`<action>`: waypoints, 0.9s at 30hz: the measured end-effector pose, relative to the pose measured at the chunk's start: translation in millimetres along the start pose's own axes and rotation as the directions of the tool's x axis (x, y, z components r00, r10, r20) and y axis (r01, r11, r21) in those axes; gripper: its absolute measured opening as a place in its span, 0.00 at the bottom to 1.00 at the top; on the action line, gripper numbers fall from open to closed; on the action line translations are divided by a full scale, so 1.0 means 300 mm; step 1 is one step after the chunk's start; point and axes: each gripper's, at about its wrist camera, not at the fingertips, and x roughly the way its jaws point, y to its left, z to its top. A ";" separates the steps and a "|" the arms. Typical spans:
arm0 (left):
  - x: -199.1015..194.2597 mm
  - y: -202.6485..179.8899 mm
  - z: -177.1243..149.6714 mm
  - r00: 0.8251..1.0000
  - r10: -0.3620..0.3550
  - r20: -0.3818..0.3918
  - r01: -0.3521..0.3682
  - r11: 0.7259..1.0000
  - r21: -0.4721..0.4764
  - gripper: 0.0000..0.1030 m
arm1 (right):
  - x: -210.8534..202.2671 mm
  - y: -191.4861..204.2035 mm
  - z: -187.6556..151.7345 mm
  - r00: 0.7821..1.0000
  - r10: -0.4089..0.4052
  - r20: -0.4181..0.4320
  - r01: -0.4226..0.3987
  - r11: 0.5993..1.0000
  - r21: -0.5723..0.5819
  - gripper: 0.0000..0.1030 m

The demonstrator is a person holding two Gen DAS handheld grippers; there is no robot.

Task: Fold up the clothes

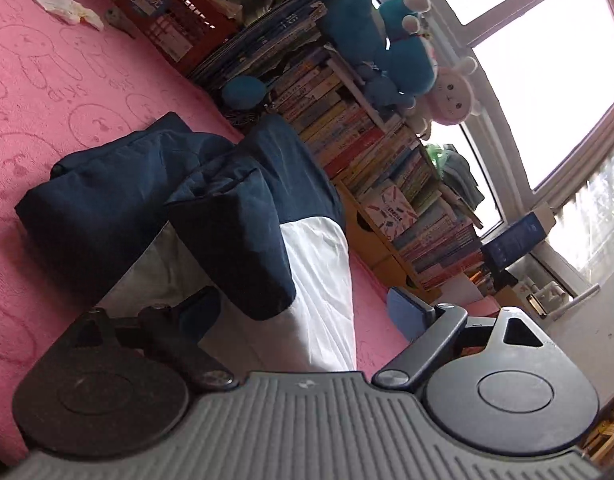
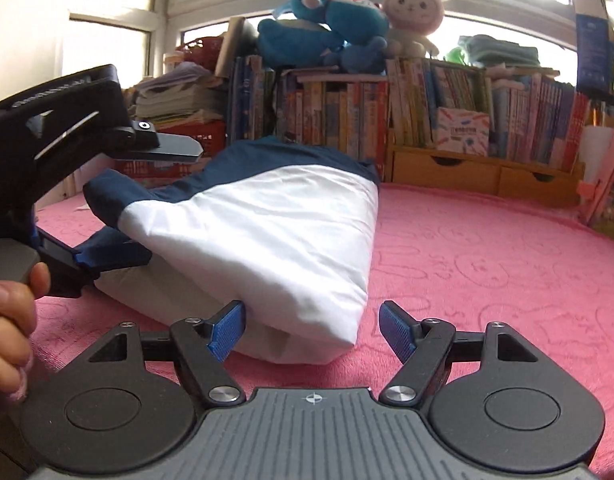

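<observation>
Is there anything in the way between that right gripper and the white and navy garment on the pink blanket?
Nothing visible. The right gripper is open with the garment directly ahead; its folded white corner lies between the jaws on the pink blanket.

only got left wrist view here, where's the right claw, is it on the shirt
Observer: Not gripping. The right claw is open, its fingers spread either side of the near white end of the folded navy-and-white fabric garment.
Operator: how does my left claw sit from that side
Observer: The left claw is open at the garment's left edge, with one finger above it and the other against the navy sleeve.
Operator: what's behind my camera
Observer: A person's hand wraps the left claw's handle.
</observation>
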 end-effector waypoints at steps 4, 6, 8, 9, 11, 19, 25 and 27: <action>0.014 0.004 0.047 0.995 0.083 0.054 -0.082 0.996 -0.019 0.07 | 0.060 0.002 0.012 1.000 -0.018 -0.017 0.018 0.999 0.048 0.70; -0.029 -0.002 0.066 0.991 0.069 0.111 -0.069 0.998 0.001 0.05 | 0.072 0.002 0.028 1.000 -0.024 -0.006 0.024 0.998 0.063 0.68; -0.069 0.005 0.074 0.984 0.090 0.154 -0.094 0.995 0.018 0.05 | 0.084 0.004 0.042 0.999 -0.038 0.005 0.037 0.997 0.072 0.63; -0.087 0.011 0.075 0.979 0.108 0.171 -0.113 0.993 0.021 0.06 | 0.089 0.009 0.043 0.999 -0.042 0.006 0.042 0.997 0.064 0.62; -0.114 0.029 0.070 0.971 0.142 0.190 -0.151 0.988 0.033 0.06 | 0.101 0.020 0.046 0.999 -0.050 0.006 0.050 0.998 0.047 0.56; -0.159 0.095 0.074 0.944 0.239 0.229 -0.259 0.964 0.062 0.14 | 0.129 0.101 0.039 0.999 -0.047 0.023 0.049 0.995 -0.088 0.30; -0.170 0.099 0.083 0.906 0.331 0.265 -0.382 0.909 0.170 0.16 | 0.120 0.133 0.010 0.996 -0.054 0.070 0.063 0.988 -0.138 0.25; -0.176 0.080 0.076 0.890 0.355 0.284 -0.423 0.877 0.229 0.17 | 0.118 0.142 0.008 0.995 -0.054 0.082 0.066 0.986 -0.152 0.23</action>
